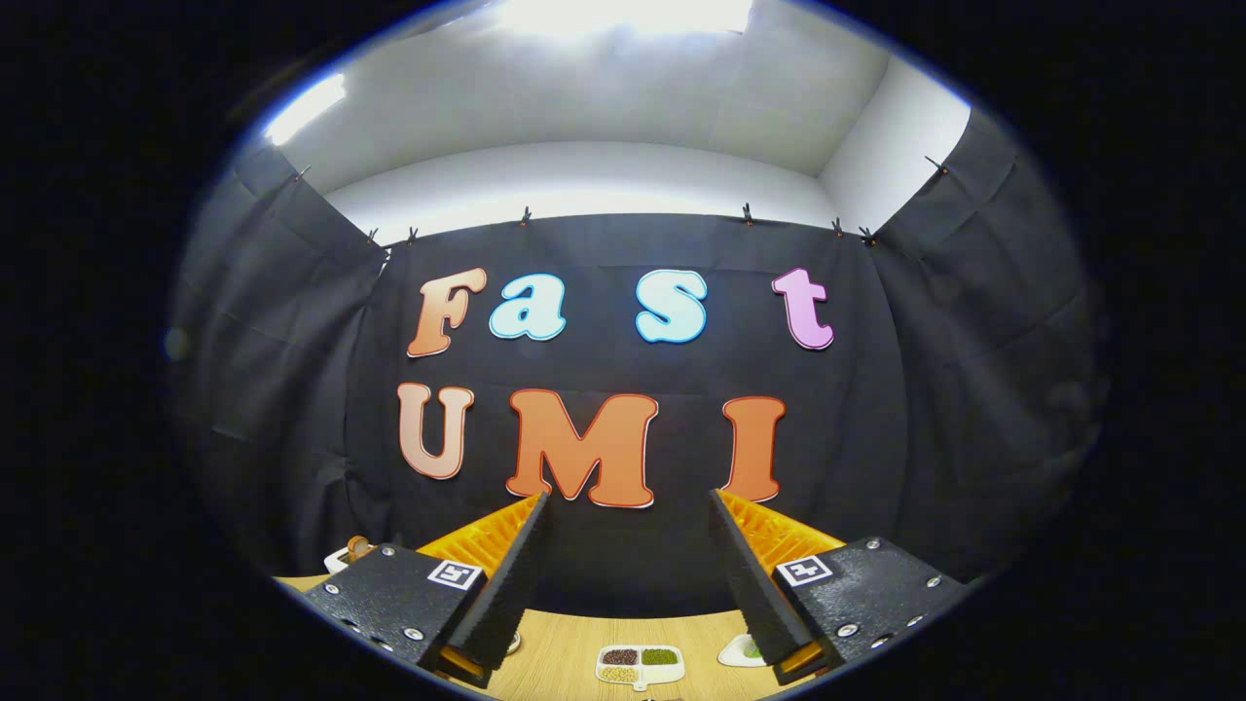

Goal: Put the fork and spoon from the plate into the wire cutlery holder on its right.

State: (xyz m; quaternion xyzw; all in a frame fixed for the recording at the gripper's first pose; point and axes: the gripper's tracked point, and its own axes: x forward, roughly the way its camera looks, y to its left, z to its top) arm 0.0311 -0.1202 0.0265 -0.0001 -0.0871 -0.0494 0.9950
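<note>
Fork, spoon, plate and wire holder aren't in sight yet, so we're at the approach. Gripper (628, 506) held high, fingers wide apart on nothing; between them, a divided dish (640, 665) on the table (565, 647). Next: tilt down, find the plate.

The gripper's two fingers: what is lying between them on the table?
In the gripper view, a small divided dish holding dark, green and pale contents sits on the wooden table between the open gripper's fingers.
</note>
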